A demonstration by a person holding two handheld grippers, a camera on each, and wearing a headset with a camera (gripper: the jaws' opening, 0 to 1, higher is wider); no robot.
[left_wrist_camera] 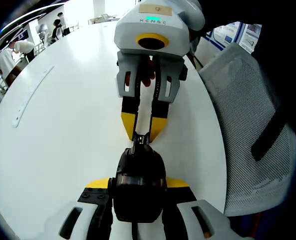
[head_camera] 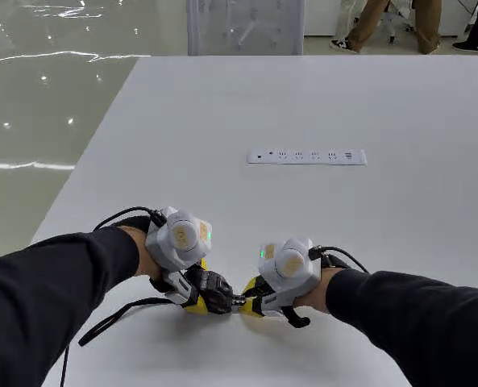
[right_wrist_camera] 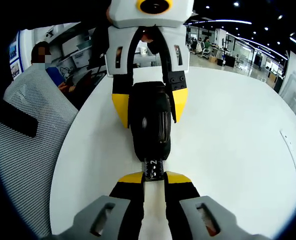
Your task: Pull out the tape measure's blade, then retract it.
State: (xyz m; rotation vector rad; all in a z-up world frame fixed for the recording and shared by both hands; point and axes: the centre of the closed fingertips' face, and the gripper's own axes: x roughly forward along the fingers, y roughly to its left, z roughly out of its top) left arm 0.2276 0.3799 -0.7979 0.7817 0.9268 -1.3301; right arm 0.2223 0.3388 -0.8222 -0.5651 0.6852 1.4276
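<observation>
As left tool [left_wrist_camera: 138,183] clamps the tape measure [left_wrist_camera: 139,197], right gripper view shows right tool [right_wrist_camera: 154,178] pinching its numbered blade [right_wrist_camera: 151,167]

The white table [head_camera: 303,105] is seen from above in the head view, which is directed forward and down. The left gripper view is set low and very near the table and is turned towards the right gripper [left_wrist_camera: 144,131]. The right gripper view is turned the opposite way, towards the left gripper [right_wrist_camera: 148,107]. The tape measure [left_wrist_camera: 139,182] between them is shared by all three views.
</observation>
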